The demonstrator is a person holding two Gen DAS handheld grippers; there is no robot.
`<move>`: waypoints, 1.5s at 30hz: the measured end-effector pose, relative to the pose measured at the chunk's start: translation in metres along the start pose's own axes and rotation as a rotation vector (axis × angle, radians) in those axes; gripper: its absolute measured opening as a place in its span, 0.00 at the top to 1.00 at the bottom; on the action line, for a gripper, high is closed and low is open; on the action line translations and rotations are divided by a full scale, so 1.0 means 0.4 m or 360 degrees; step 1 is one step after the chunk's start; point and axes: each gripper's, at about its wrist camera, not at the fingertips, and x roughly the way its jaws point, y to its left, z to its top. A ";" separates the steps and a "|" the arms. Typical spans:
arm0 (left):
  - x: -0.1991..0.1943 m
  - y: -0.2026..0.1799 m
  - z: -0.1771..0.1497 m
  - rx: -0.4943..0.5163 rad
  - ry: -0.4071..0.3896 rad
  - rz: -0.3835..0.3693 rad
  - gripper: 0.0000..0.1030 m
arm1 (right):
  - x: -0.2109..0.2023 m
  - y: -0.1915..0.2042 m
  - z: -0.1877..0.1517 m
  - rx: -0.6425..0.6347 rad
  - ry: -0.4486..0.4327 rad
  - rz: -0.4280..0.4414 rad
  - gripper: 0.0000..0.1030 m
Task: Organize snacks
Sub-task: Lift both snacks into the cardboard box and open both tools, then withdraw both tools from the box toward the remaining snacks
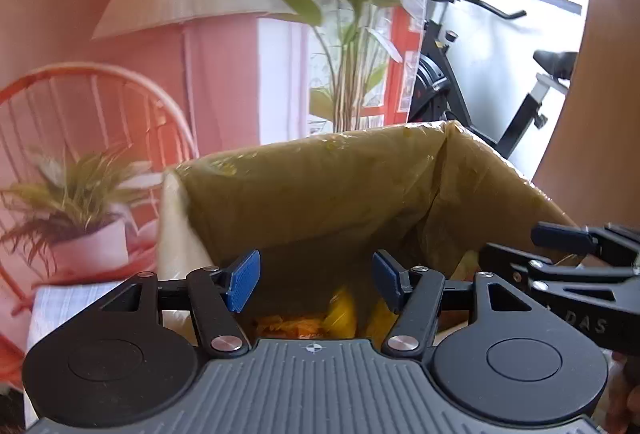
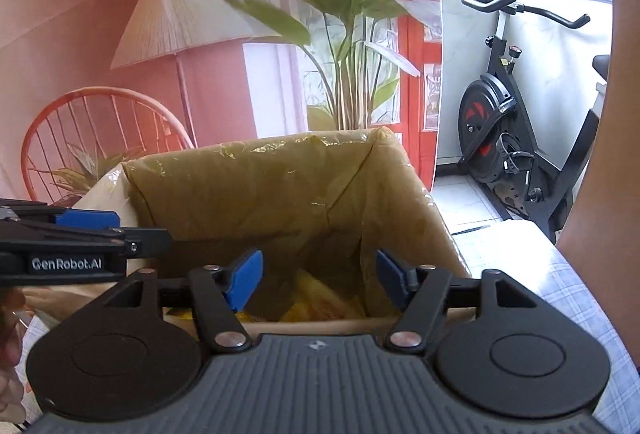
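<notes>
**Over the box, both grippers open with nothing in them**

Above a big cardboard box (image 1: 320, 185) two grippers hang side by side. The box stands on a table with a checked cloth (image 2: 560, 282). It is lined with a see-through yellow-brown plastic bag (image 2: 256, 185) that folds over the rim.

Down at the bottom of the box lie the snacks (image 1: 340, 314). They are yellow and orange packets, bunched together. In the right wrist view the same yellow packets (image 2: 320, 298) show low in the box, partly hidden by the gripper.

The left gripper (image 1: 316, 282) points down into the box. Its two blue pads (image 1: 242, 282) stand apart, and nothing is between them. You only see the packets far below through the gap.

The right gripper (image 2: 318, 280) also points down into the box. Its blue pads (image 2: 244, 280) stand apart too, and they hold nothing.

Each gripper shows up in the other's view. In the left wrist view the right gripper comes in from the right edge, over the box's right wall. In the right wrist view the left gripper (image 2: 86, 234) comes in from the left edge, over the box's left wall. A bit of a hand (image 2: 10, 318) shows below it.

Behind the box is a pink backdrop with a picture of a lamp (image 2: 180, 21), an orange chair (image 2: 96, 121) and a tall green plant (image 2: 344, 13). To the right of it stands a black exercise bike (image 2: 508, 121) by a window
</notes>
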 end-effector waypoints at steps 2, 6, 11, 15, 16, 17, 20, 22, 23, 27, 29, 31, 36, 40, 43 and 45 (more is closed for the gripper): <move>-0.049 0.016 -0.011 -0.0032 -0.0059 -0.0072 0.37 | -0.026 0.007 -0.008 0.0022 -0.0013 0.0010 0.35; -0.139 0.038 -0.028 -0.0031 -0.0145 -0.0136 0.30 | -0.100 0.026 -0.034 0.0080 -0.0088 0.0106 0.34; -0.235 0.070 -0.050 -0.0066 -0.0218 -0.0230 0.30 | -0.177 0.056 -0.061 0.0090 -0.0177 0.0184 0.34; -0.277 0.085 -0.085 -0.0063 -0.0237 -0.0236 0.30 | -0.232 0.056 -0.089 0.0128 -0.0241 0.0203 0.34; -0.277 0.089 -0.094 -0.0065 -0.0234 -0.0242 0.29 | -0.242 0.053 -0.098 0.0129 -0.0248 0.0193 0.34; -0.281 0.096 -0.110 -0.0069 -0.0229 -0.0246 0.28 | -0.251 0.047 -0.107 0.0126 -0.0252 0.0177 0.34; -0.273 0.112 -0.154 -0.0079 -0.0206 -0.0232 0.19 | -0.269 0.016 -0.137 0.0133 -0.0234 0.0119 0.34; -0.262 0.121 -0.182 -0.0095 -0.0180 -0.0213 0.19 | -0.274 -0.009 -0.155 0.0148 -0.0202 0.0081 0.34; -0.253 0.128 -0.195 -0.0111 -0.0158 -0.0211 0.19 | -0.275 -0.020 -0.163 0.0152 -0.0186 0.0064 0.34; -0.207 0.149 -0.241 -0.0203 -0.0053 -0.0229 0.19 | -0.278 -0.052 -0.199 0.0172 -0.0136 0.0025 0.34; -0.181 0.156 -0.260 -0.0243 0.0007 -0.0245 0.18 | -0.278 -0.050 -0.213 0.0162 -0.0121 0.0027 0.34; -0.158 0.159 -0.278 -0.0263 0.0049 -0.0254 0.17 | -0.272 -0.041 -0.225 0.0154 -0.0107 0.0036 0.34; -0.124 0.161 -0.315 -0.0272 0.0094 -0.0265 0.17 | -0.246 -0.001 -0.253 0.0134 -0.0044 0.0071 0.34; -0.126 0.148 -0.328 -0.0201 0.0089 -0.0244 0.17 | -0.236 0.036 -0.275 0.0101 -0.0018 0.0101 0.34; -0.134 0.133 -0.337 -0.0140 0.0077 -0.0215 0.17 | -0.240 0.057 -0.290 0.0082 -0.0018 0.0111 0.34; -0.137 0.128 -0.342 -0.0126 0.0075 -0.0209 0.17 | -0.242 0.063 -0.301 0.0072 -0.0013 0.0122 0.34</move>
